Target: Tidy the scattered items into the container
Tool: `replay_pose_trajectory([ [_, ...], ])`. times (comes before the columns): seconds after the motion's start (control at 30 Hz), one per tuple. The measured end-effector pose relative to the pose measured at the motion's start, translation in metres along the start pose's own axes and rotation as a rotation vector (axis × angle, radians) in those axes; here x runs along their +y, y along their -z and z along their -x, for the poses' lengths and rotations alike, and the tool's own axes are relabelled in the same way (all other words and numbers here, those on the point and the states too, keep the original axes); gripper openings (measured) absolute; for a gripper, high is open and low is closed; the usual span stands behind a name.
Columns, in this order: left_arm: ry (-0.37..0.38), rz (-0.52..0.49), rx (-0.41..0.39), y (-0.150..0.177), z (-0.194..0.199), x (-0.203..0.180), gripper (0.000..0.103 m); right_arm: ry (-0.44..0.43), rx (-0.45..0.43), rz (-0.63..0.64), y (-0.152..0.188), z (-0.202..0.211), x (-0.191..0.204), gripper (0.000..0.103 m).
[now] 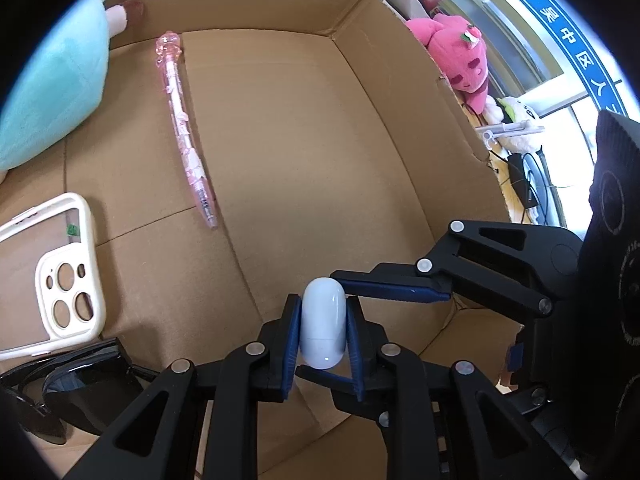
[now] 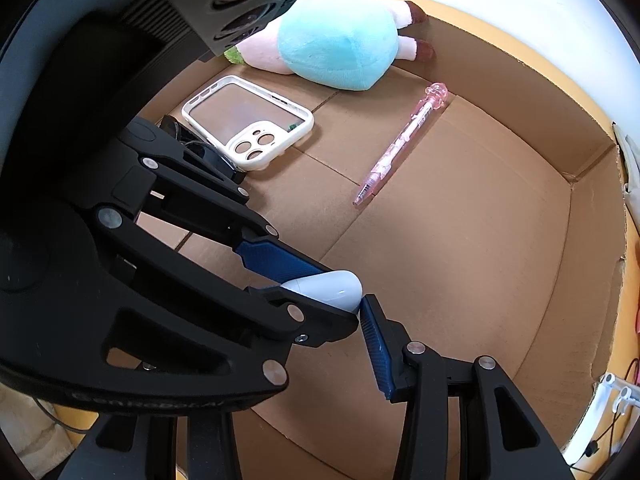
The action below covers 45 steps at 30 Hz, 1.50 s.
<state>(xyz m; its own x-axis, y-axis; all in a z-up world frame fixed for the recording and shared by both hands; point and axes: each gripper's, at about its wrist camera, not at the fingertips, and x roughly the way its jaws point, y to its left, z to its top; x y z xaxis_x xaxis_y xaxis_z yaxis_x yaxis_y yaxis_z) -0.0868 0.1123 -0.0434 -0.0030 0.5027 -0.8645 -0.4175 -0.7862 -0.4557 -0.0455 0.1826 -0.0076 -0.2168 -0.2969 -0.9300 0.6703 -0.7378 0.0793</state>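
Note:
A white earbud case (image 1: 323, 322) is clamped between the blue pads of my left gripper (image 1: 323, 336), held over the floor of the open cardboard box (image 1: 320, 140). It also shows in the right wrist view (image 2: 328, 289). My right gripper (image 1: 352, 320) is open; its upper finger (image 1: 396, 289) reaches in from the right and touches the case's top, its lower finger (image 1: 328, 378) lies under it. In the right wrist view only one of its pads (image 2: 376, 350) shows, touching the case's end; the left gripper (image 2: 308, 280) hides the other.
In the box lie a pink pen (image 1: 186, 136), a cream phone case (image 1: 60, 276), black sunglasses (image 1: 72, 392) and a teal plush (image 1: 52, 92). Outside the right wall (image 1: 440, 92) sit a pink plush (image 1: 460, 52), a white plush (image 1: 516, 120) and cables.

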Motion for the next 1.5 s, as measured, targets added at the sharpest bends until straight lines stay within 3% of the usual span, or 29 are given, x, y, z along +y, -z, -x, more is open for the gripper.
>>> replay_pose_trajectory([
  [0.27, -0.016, 0.007, -0.015, 0.002, 0.004, 0.003, 0.023, 0.005, -0.001, 0.002, 0.001, 0.003, 0.004, 0.047],
  [0.4, -0.054, 0.004, -0.036, 0.003, 0.009, 0.002, 0.03, 0.001, -0.005, -0.005, 0.004, 0.006, 0.005, 0.048],
  [0.47, -0.08, 0.002, -0.055, 0.004, 0.012, 0.002, 0.031, -0.003, -0.015, -0.014, 0.005, 0.009, 0.003, 0.052],
  [0.53, -0.103, 0.001, -0.081, 0.006, 0.018, 0.001, 0.032, -0.001, -0.033, -0.027, 0.007, 0.013, 0.002, 0.064],
  [0.67, -0.159, -0.009, -0.16, 0.014, 0.034, -0.005, 0.036, 0.014, -0.097, -0.068, 0.01, 0.031, 0.0, 0.076],
  [0.73, -0.215, -0.027, -0.224, 0.022, 0.047, -0.011, 0.038, 0.022, -0.154, -0.106, 0.01, 0.045, 0.003, 0.089],
  [0.8, -0.292, -0.045, -0.302, 0.034, 0.061, -0.019, 0.05, 0.036, -0.22, -0.15, 0.024, 0.062, 0.003, 0.096],
  [1.0, -0.526, -0.046, -0.574, 0.084, 0.104, -0.045, 0.076, 0.041, -0.355, -0.253, 0.056, 0.099, 0.024, 0.103],
  [1.07, -0.584, -0.024, -0.636, 0.101, 0.114, -0.05, 0.078, 0.075, -0.366, -0.283, 0.063, 0.093, 0.033, 0.103],
  [1.17, -0.626, 0.007, -0.682, 0.12, 0.123, -0.051, 0.078, 0.118, -0.347, -0.306, 0.069, 0.083, 0.048, 0.103],
  [1.37, -0.644, 0.107, -0.701, 0.145, 0.131, -0.047, 0.078, 0.248, -0.367, -0.336, 0.079, 0.088, 0.067, 0.103],
  [1.5, -0.662, 0.106, -0.706, 0.155, 0.132, -0.049, 0.078, 0.27, -0.387, -0.328, 0.079, 0.093, 0.071, 0.103],
])
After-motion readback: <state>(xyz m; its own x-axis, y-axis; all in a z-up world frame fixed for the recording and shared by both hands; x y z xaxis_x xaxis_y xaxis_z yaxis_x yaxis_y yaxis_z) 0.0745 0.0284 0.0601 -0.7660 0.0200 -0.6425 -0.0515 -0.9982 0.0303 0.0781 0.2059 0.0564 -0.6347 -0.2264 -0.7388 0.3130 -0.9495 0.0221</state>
